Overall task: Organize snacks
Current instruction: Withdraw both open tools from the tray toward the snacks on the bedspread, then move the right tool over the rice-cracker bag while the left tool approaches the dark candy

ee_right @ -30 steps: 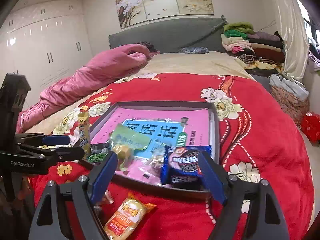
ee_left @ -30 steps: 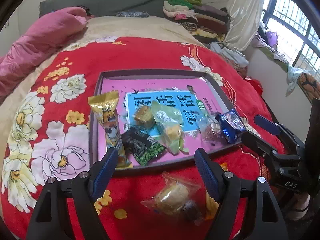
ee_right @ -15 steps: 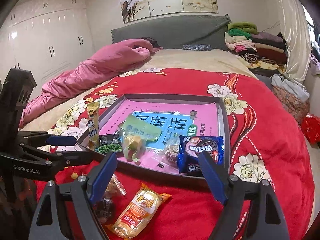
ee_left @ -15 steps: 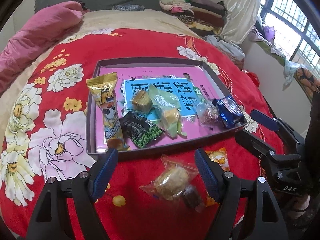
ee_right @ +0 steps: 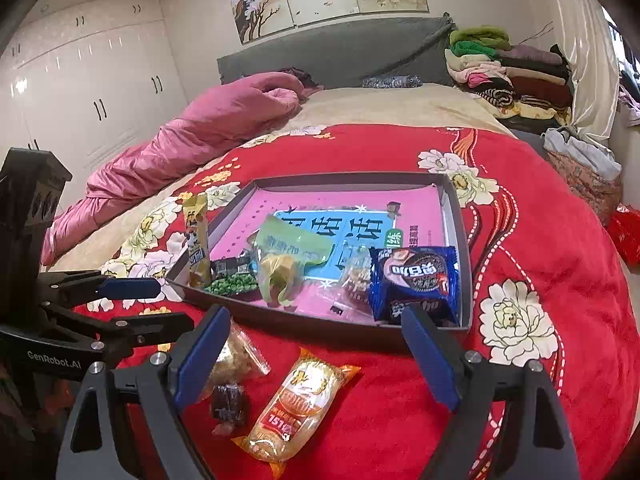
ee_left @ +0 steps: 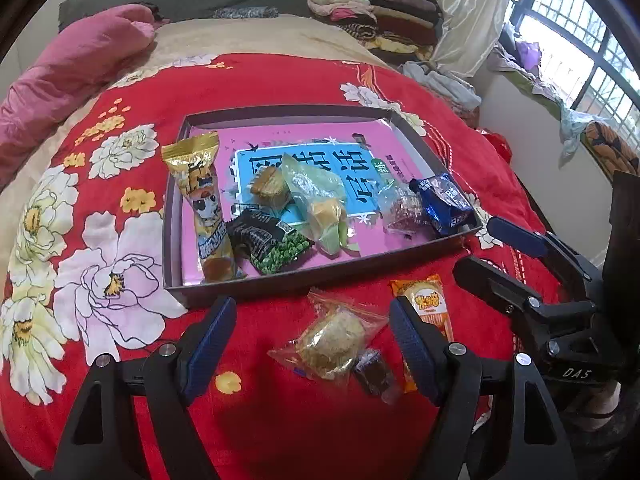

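- Landmark: the grey tray (ee_left: 176, 216) lies on the red floral blanket (ee_left: 304, 76). All positions below are given relative to it.
- Left gripper (ee_left: 312, 336): jaws stand wide and hold nothing. It hangs just outside the tray's near wall, above the clear-wrapped cake (ee_left: 332, 340).
- Right gripper (ee_right: 316, 344): jaws are opening, with nothing clamped between them. It hangs outside the tray's near wall, above the orange packet (ee_right: 296, 404).
- Three snacks lie outside the tray, near its front wall: the clear-wrapped cake, a small dark candy (ee_left: 374, 372) touching it, and the orange packet just beside them.
- Inside the tray, toward the front: a gold packet (ee_left: 204, 204), a pea packet (ee_left: 268, 240), a green-wrapped pastry (ee_left: 320, 204) and a blue biscuit packet (ee_left: 444, 204).
- Handling, judged: all items are light. The film wrappers are slippery and crinkle, and the cake probably crushes easily. Grip the cake across its body with light pressure, and the orange packet across its narrow width.
- Clearance: the blanket is soft and gives under pressure. The tray wall is low, so loads must lift over it. The rear half of the tray is free. The two grippers work close together, so approach in turn.
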`<state>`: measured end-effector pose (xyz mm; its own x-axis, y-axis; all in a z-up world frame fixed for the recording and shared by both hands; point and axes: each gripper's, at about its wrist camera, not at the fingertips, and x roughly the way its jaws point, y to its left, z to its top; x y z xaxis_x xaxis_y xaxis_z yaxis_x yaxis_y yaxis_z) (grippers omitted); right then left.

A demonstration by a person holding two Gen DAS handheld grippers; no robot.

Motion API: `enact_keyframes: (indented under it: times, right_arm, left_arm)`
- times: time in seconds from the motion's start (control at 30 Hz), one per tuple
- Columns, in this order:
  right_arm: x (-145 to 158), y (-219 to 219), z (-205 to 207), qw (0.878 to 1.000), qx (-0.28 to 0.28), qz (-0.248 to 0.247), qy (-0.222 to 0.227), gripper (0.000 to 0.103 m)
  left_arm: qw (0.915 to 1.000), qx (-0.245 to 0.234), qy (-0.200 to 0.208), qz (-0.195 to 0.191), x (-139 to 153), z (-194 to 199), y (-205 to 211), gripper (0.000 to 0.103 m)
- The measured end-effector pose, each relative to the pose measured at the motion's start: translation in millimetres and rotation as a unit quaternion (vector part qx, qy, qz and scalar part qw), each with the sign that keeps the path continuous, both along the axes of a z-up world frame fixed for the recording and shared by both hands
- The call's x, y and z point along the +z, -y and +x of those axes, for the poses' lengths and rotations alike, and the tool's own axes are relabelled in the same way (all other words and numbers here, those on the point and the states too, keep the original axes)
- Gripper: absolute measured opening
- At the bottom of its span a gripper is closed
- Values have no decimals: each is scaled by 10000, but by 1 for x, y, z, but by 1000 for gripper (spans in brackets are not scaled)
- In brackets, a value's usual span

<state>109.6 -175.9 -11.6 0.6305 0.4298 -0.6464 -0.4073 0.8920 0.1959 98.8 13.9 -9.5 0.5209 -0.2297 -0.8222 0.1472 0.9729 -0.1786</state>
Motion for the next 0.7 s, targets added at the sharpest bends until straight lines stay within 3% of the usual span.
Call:
enact_keyframes:
  times: [0.7]
  right_arm:
    - [-8, -12, -23, 9994, 118, -284, -187, 88]
  left_arm:
    - [9997, -115, -193, 115, -9, -12, 4, 80]
